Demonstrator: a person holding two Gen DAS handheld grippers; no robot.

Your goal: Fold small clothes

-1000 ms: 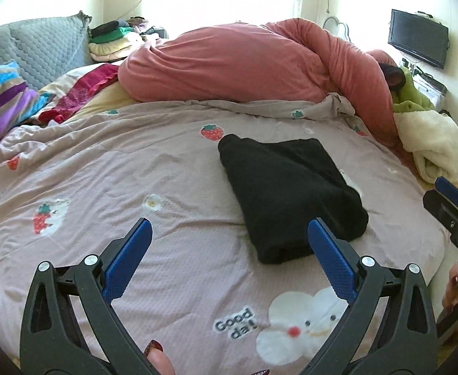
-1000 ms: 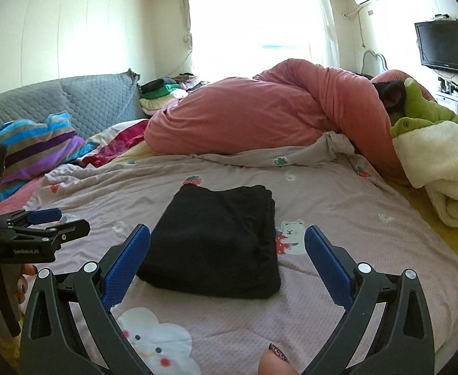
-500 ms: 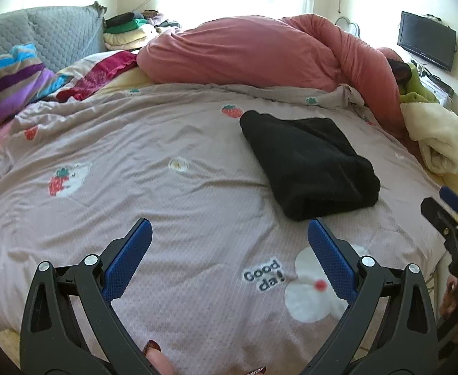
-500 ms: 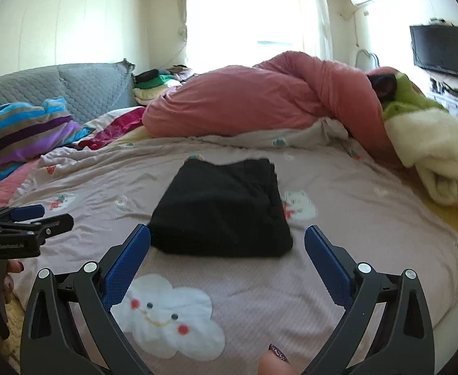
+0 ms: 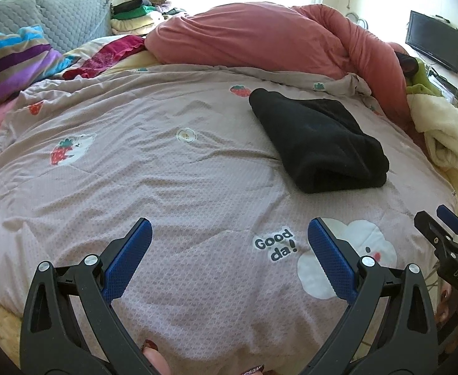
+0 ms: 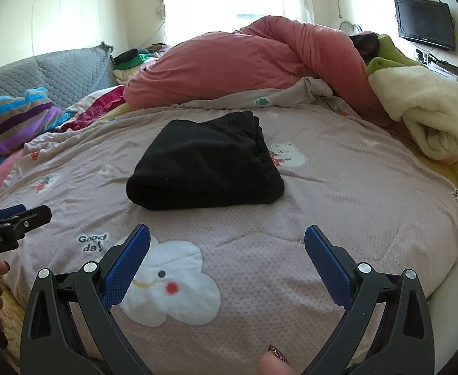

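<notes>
Bedspread [image 5: 172, 187] stretches out ahead of both my grippers. Folded black garment [image 6: 204, 165] lies on it, well beyond my right gripper [image 6: 227, 259] and ahead-right of my left gripper [image 5: 229, 250]; both stand spread apart, holding nothing.

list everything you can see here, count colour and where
garment: 1, black, folded, lying mid-bed on the cover
cover: 1, mauve with cartoon prints, spread over the bed
duvet: 1, salmon pink, heaped behind the cover
blanket: 1, cream, rolled at the bed's right edge
striped cushion: 1, purple, blue and tan, far left
headboard: 1, grey quilted, back left
clothes pile: 1, green, black and cream, back by the window
TV: 1, black, on the right wall
left gripper: 1, black with blue pads, open, over the near edge
right gripper: 1, same colours, open, facing the garment
</notes>
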